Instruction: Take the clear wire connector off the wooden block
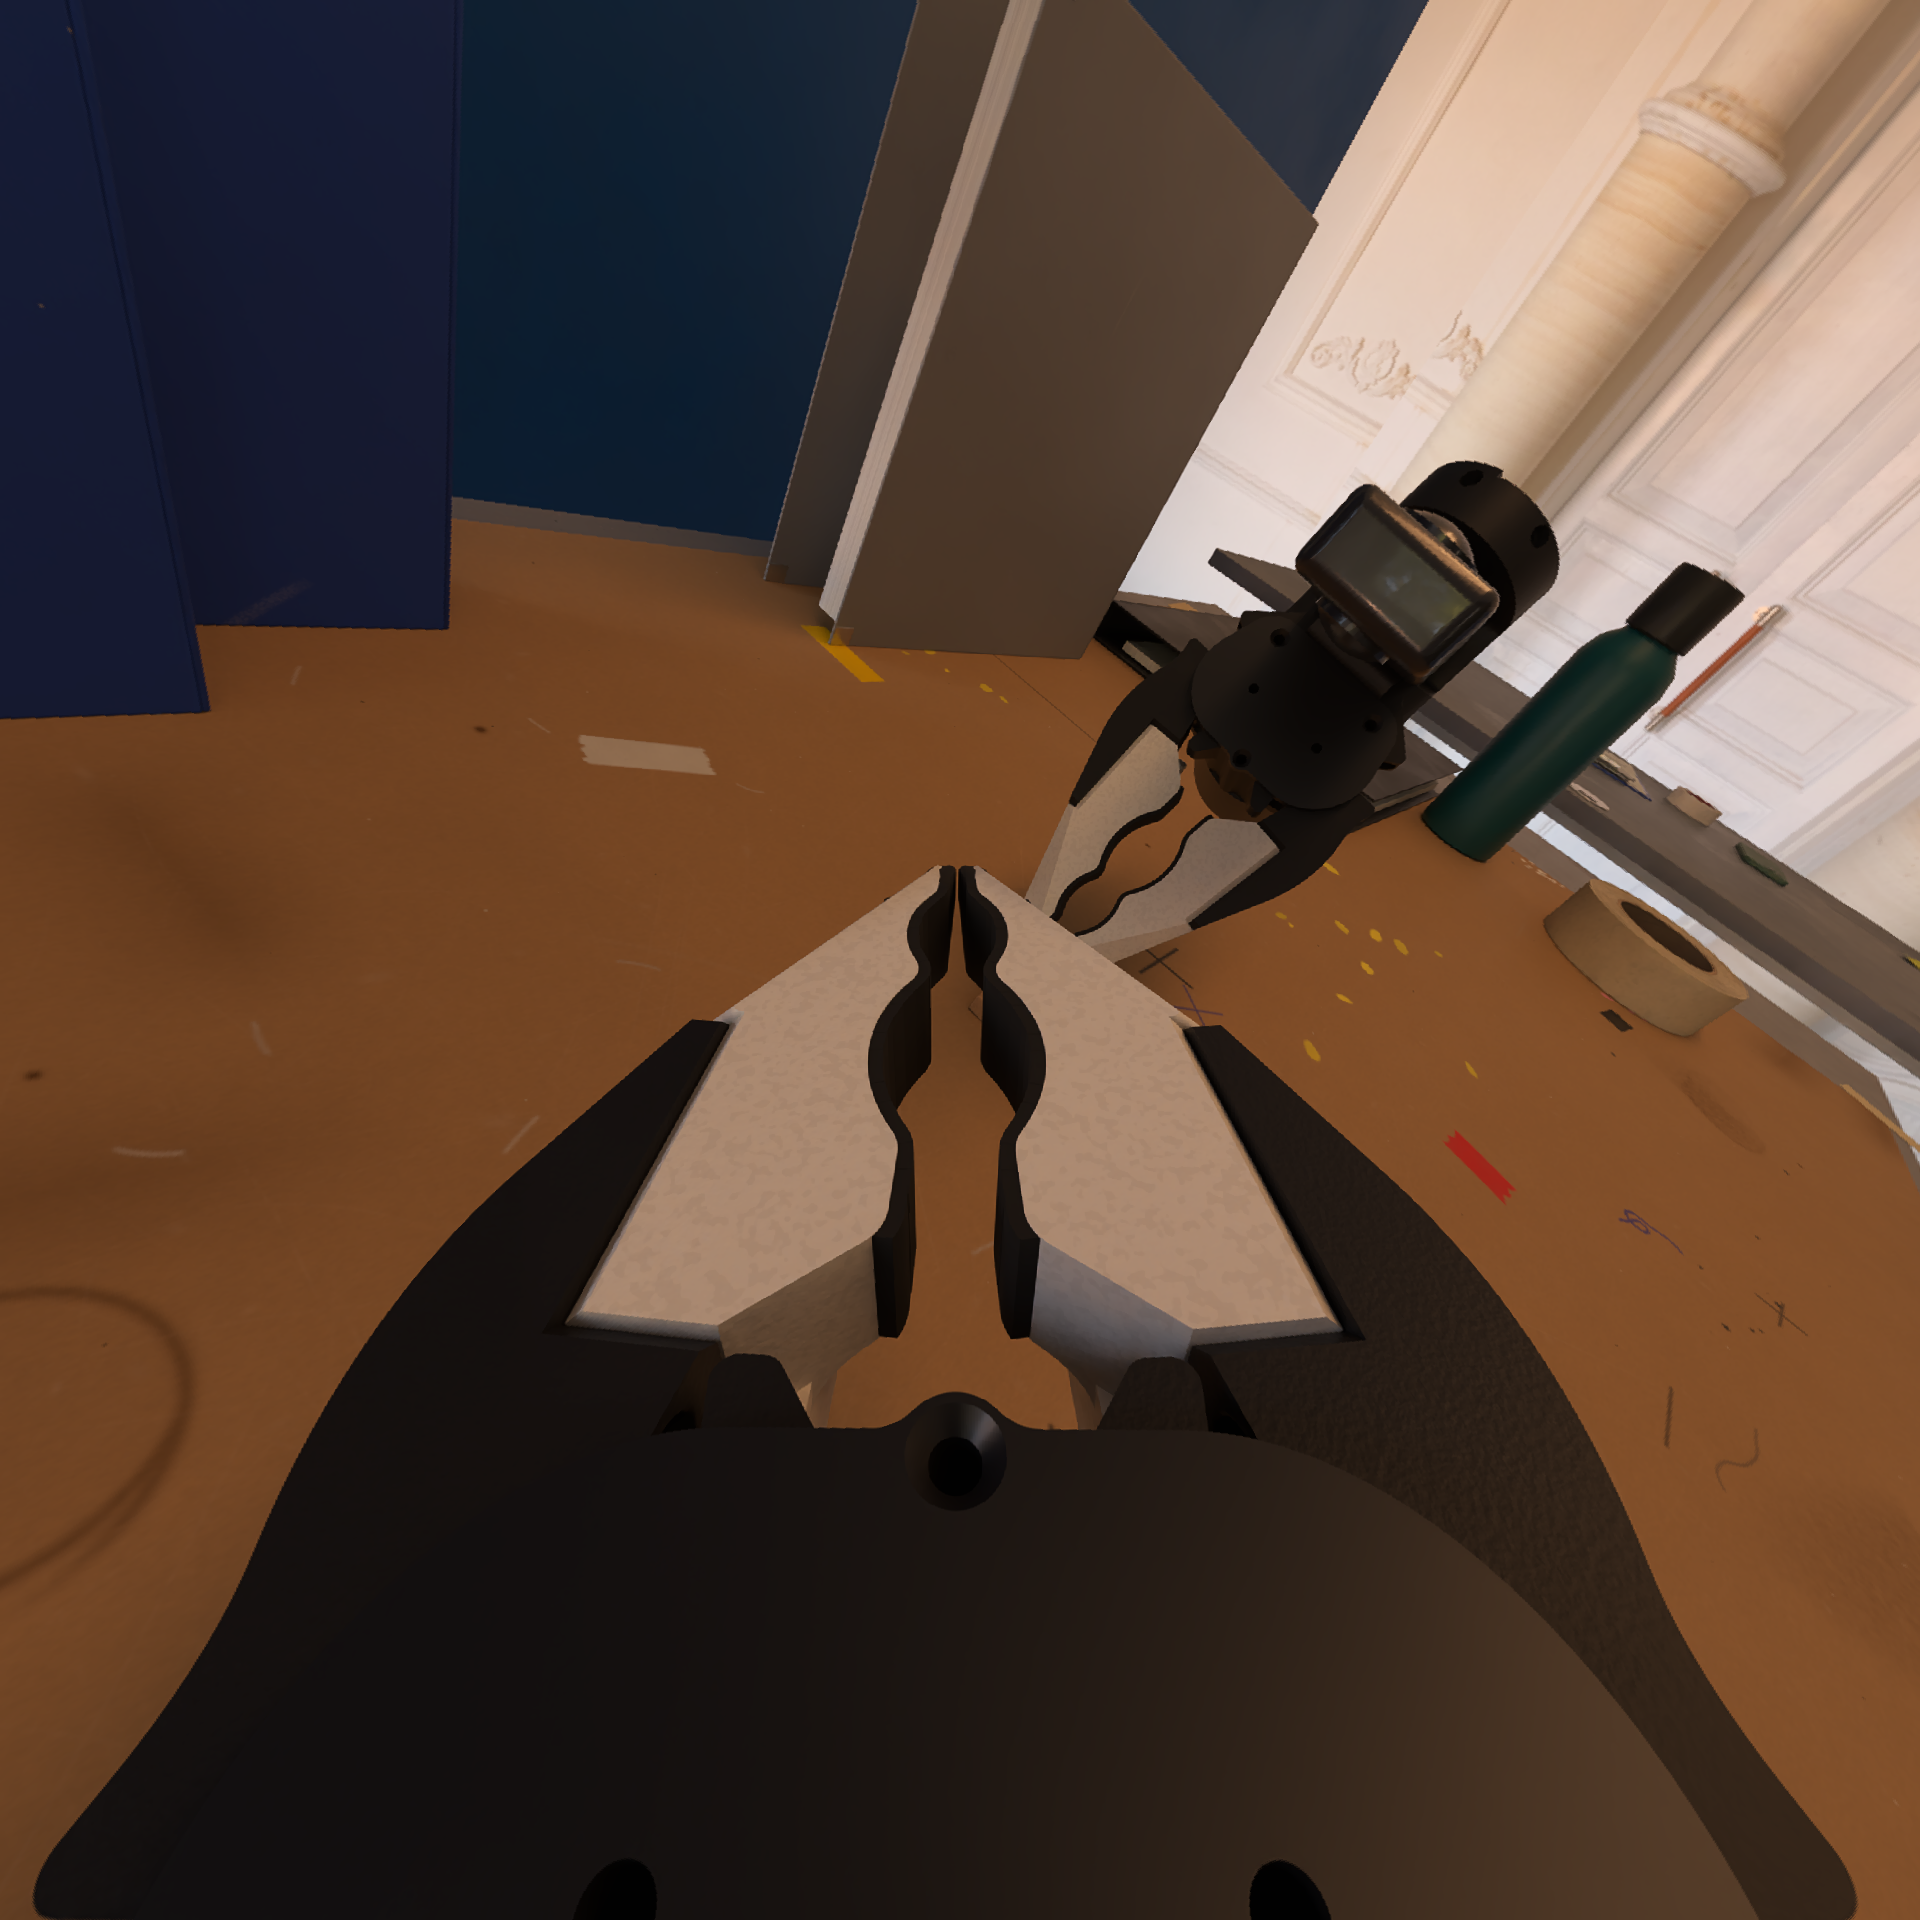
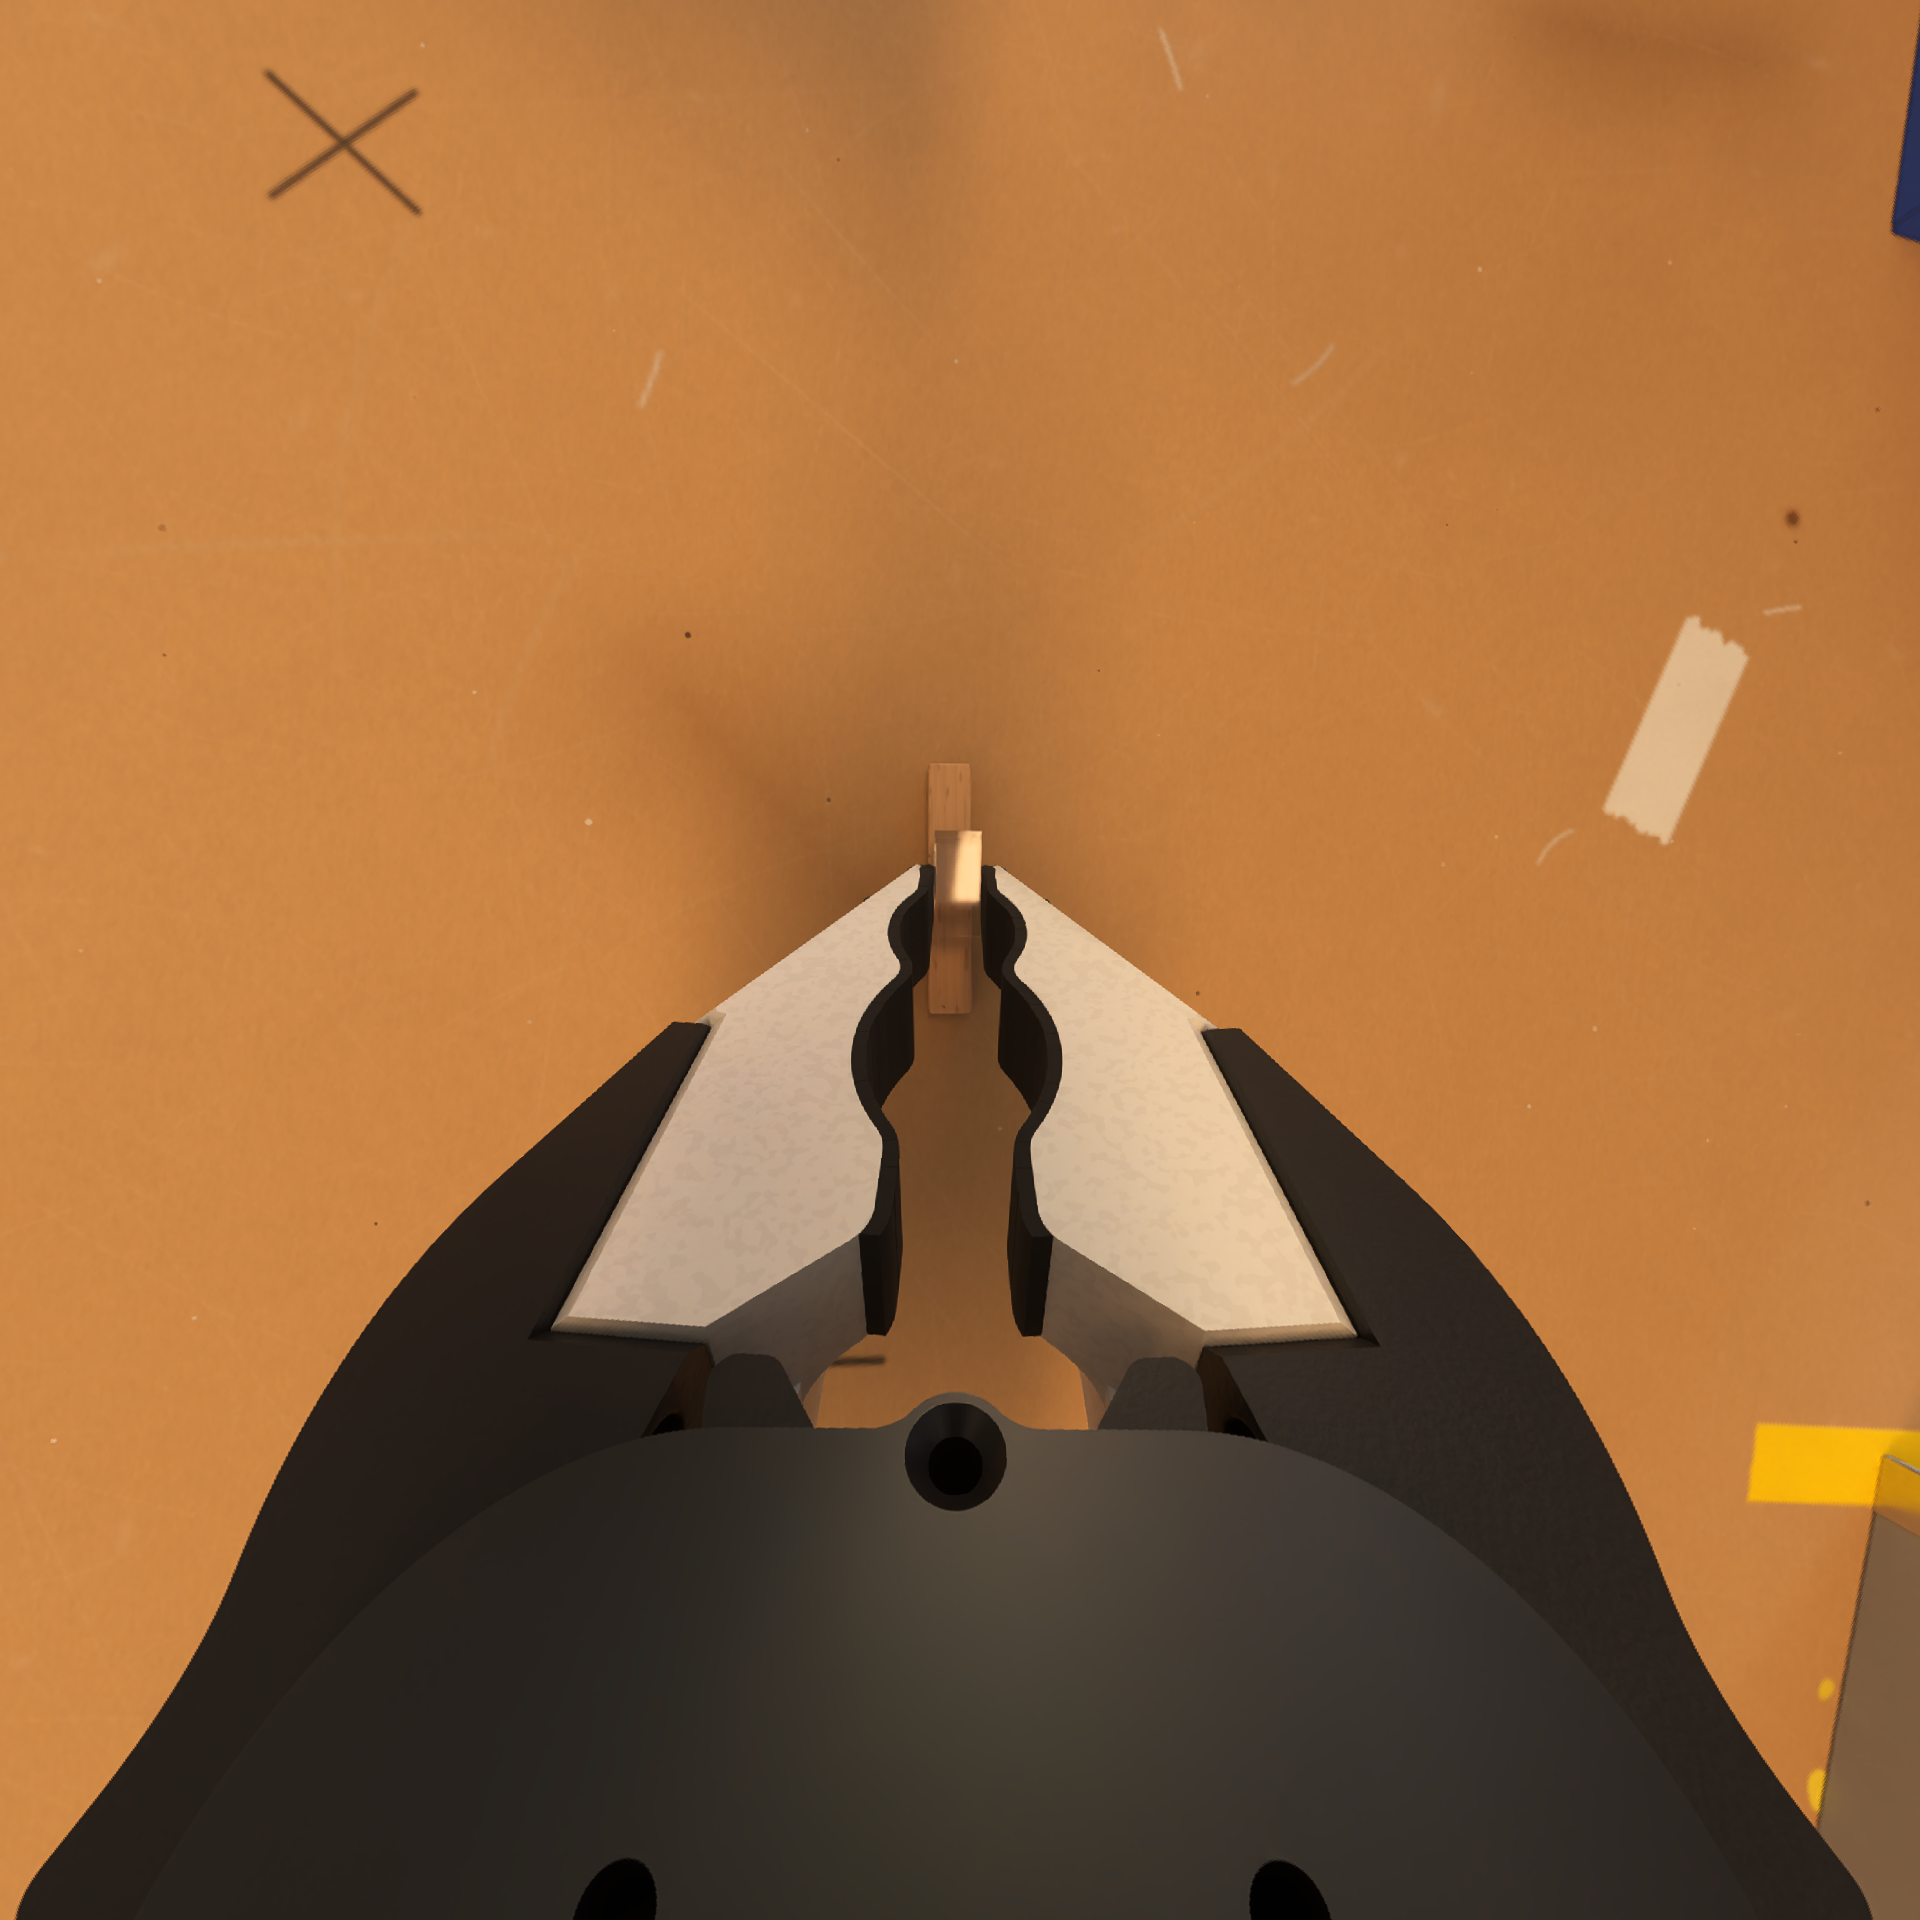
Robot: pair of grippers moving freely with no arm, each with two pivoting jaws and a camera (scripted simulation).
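Note:
In the right wrist view, my right gripper [image 2: 956, 878] points down at the brown table and is shut on the clear wire connector [image 2: 958, 868]. The thin wooden block [image 2: 949, 795] lies lengthwise beneath the connector, showing beyond the fingertips and between the fingers. I cannot tell whether connector and block touch. In the left wrist view, my left gripper [image 1: 956, 875] is shut and empty, low over the table. The right gripper [image 1: 1086, 923] shows just beyond it to the right, tips down. Connector and block are hidden in this view.
A grey board [image 1: 1018, 364] and blue panels [image 1: 260, 312] stand at the back. A green bottle [image 1: 1558, 727] and a tape roll [image 1: 1642, 956] sit at the right. An X mark [image 2: 343, 142], white tape strip [image 2: 1675, 727] and yellow tape [image 2: 1818, 1463] mark the table.

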